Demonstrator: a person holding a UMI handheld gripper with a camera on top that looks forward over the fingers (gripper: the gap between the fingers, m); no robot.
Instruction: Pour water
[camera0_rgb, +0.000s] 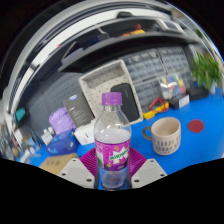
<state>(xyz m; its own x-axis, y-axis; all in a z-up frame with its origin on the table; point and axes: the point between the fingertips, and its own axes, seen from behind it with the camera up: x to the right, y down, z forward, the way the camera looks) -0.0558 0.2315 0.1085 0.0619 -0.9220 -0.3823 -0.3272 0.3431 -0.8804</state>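
One clear plastic water bottle (113, 140) with a purple cap and pink label stands upright between the gripper (112, 168) fingers, its long axis vertical, at twelve o'clock from the tool. The pink pads (88, 162) sit close against both sides of the label, so the grip appears closed on the bottle, though a slight gap cannot be ruled out. A beige mug (165, 134) rests on the blue table (200, 140) at about two o'clock from the bottle, near but apart, handle facing the bottle; pouring would likely mean tilting rightward toward it.
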